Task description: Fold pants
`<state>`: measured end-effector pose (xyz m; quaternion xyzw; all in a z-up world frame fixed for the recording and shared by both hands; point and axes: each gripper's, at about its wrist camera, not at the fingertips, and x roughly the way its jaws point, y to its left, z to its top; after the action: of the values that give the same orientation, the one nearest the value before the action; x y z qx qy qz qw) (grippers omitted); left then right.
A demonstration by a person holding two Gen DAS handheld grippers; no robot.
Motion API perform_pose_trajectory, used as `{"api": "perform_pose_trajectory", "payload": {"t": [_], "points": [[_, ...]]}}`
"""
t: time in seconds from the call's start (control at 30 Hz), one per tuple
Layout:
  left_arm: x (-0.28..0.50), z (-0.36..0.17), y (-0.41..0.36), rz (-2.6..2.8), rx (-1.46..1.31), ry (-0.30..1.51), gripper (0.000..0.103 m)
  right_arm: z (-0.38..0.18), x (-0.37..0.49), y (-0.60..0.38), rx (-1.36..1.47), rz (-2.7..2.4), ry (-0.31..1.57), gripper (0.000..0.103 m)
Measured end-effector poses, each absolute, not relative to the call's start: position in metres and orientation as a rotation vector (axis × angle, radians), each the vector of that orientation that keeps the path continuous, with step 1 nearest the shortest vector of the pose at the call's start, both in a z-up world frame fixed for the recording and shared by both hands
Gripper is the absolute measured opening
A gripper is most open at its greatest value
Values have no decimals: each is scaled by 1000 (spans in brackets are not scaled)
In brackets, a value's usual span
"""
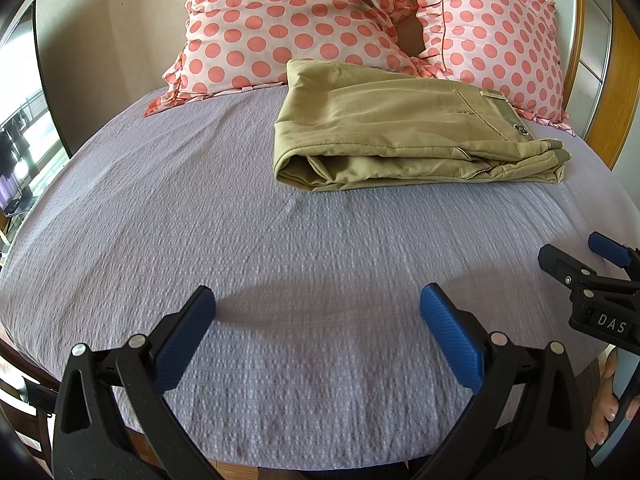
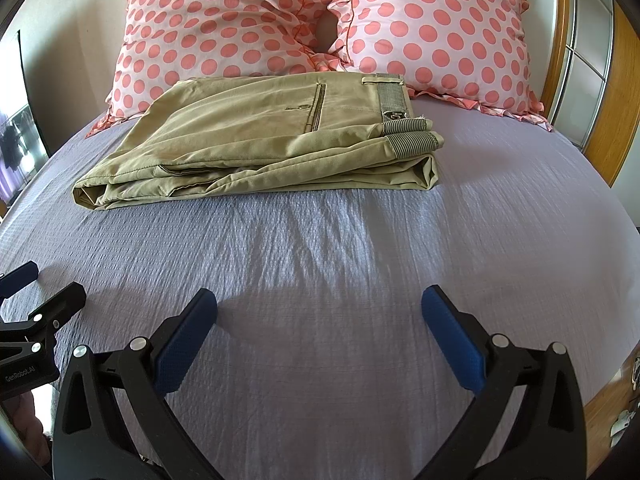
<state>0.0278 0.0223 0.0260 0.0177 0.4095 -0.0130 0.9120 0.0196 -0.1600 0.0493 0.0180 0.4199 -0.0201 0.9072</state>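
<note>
- A bed (image 2: 500,240) with a lavender textured cover fills both views.
- The khaki pants (image 2: 260,140) lie in a compact folded stack near the head edge, touching two polka-dot pillows (image 2: 432,32).
- The folding looks finished; little seems left.
- The left gripper (image 1: 318,304) and the right gripper (image 2: 319,306) hover near the foot edge, fingers wide, holding nothing.

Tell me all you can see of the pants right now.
The pants are khaki, of a woven, cotton-like cloth, folded into a flat stack of layers on the lilac bedsheet. The striped waistband lining, a belt loop and a buttoned back pocket show on top. The far edge lies against the dotted pillows. Both grippers are open and clear of them.
</note>
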Motion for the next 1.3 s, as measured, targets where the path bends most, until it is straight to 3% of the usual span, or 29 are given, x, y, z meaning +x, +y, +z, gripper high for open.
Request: {"api": "perform_pose_trajectory", "payload": {"t": [1.3], "points": [[35, 28, 21, -22, 30, 894, 101, 49, 20, -160, 37, -41, 865, 102]]}}
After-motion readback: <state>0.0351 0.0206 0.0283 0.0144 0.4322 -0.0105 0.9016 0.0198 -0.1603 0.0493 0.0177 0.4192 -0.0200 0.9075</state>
